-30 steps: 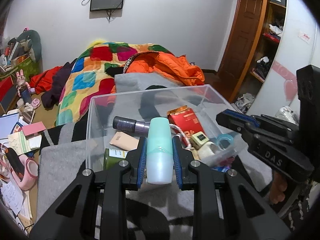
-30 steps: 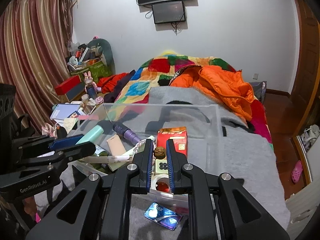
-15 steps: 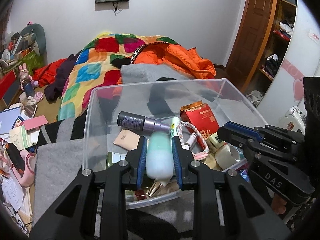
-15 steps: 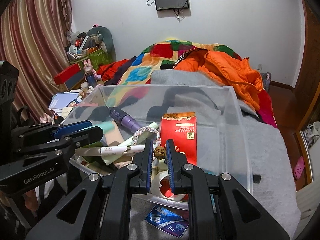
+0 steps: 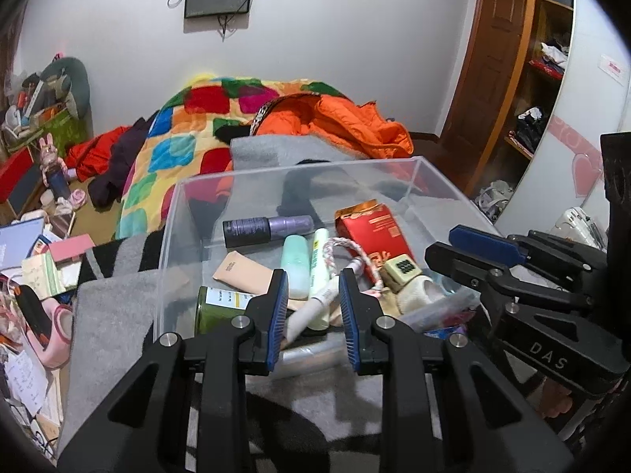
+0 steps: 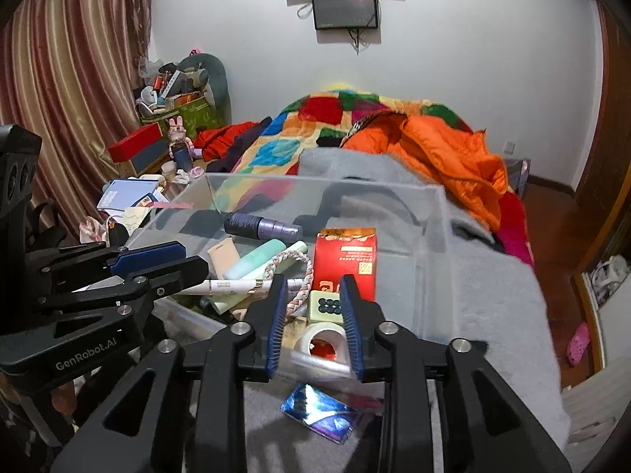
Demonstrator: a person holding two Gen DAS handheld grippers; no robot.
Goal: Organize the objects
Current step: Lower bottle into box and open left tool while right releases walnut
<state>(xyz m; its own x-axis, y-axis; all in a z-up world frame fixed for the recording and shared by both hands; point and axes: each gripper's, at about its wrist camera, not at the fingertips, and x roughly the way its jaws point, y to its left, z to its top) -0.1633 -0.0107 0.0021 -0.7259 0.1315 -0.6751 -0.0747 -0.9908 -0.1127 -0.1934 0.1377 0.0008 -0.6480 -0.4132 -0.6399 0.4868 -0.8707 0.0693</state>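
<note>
Where the clear bin (image 5: pixel 185 236) sits on the grey blanket (image 5: pixel 110 315), its floor is crowded: a mint bottle (image 5: pixel 295 261) lies on its side near the middle, just beside a white tube (image 5: pixel 320 254) and touching a beige sachet (image 5: pixel 240 272). Purple bottle (image 5: pixel 268 229) lies crosswise behind them. Red packet (image 5: pixel 374 232) lies flat to the right; a braided cord (image 5: pixel 347 246) loops against it. Green jar (image 5: pixel 221 307) at the near left corner. Cream block with black dots (image 6: pixel 324 305) and a tape roll (image 6: pixel 321 339) at the near wall.

Left gripper (image 5: pixel 311 307) hangs over the near rim, jaws spread, nothing between them. Right gripper (image 6: pixel 311 319) likewise over the near wall, jaws spread and empty, framing the dotted block and tape roll.

Foil packet (image 6: pixel 319 414) lies on the blanket outside the bin, just below the right gripper. Beyond: patchwork quilt (image 6: pixel 315 130), orange jacket (image 6: pixel 445 149).
</note>
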